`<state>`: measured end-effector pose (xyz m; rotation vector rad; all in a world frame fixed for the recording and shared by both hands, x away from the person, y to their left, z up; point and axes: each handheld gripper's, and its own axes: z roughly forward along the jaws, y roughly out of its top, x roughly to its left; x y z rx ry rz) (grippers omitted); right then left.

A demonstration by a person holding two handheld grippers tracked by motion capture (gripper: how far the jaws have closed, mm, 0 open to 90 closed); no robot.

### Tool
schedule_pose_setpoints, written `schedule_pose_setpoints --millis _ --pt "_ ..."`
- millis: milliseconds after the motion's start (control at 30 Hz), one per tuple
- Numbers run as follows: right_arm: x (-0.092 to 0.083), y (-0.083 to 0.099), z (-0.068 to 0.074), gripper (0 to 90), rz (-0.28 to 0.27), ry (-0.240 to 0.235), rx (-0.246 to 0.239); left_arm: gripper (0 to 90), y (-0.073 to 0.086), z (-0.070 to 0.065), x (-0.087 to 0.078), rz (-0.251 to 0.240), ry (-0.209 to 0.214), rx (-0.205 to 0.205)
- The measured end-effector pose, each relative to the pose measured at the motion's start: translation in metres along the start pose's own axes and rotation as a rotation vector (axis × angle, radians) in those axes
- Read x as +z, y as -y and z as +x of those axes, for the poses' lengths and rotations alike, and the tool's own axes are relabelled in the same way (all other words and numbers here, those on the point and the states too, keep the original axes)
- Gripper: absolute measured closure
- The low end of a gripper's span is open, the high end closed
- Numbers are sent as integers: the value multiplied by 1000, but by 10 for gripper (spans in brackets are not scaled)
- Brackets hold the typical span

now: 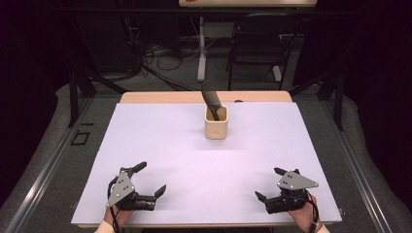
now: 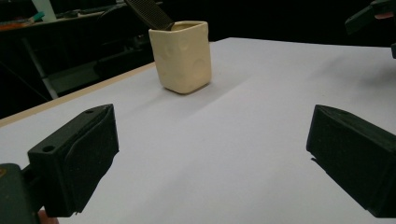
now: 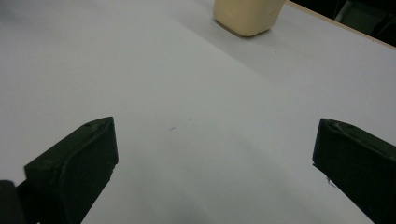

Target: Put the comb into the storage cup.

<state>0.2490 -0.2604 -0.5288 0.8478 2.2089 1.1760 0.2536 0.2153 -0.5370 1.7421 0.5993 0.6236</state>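
Cream cup point(image 1: 216, 127) stands upright at table's point(image 1: 145, 145) far-centre, black comb point(image 1: 212, 99) sticking out of it, leaning left. Both grippers sit near the front edge, well apart from cup. L gripper point(image 1: 149, 179) at left, jaws wide apart, empty. R gripper point(image 1: 268, 183) at right, jaws wide apart too, empty.

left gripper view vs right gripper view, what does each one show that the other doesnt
Left gripper view alone: the dark comb leaning out of the cup's top, the cup's rim, and the other gripper's fingers at the upper right. Right gripper view alone: only the cup's base, cut off at the top edge, plus a long bare stretch of the white table. Both: the cream cup, the white surface, and open black fingers apart at the bottom.
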Motion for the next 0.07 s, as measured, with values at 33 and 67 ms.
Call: schedule_pose_setpoints --millis 33,67 --pt "-1 0 0 0 -1 -3 -2 24 0 0 0 0 -1 -1" --pt "-1 0 -1 0 -6 -2 -1 24 0 0 0 1 -2 -2"
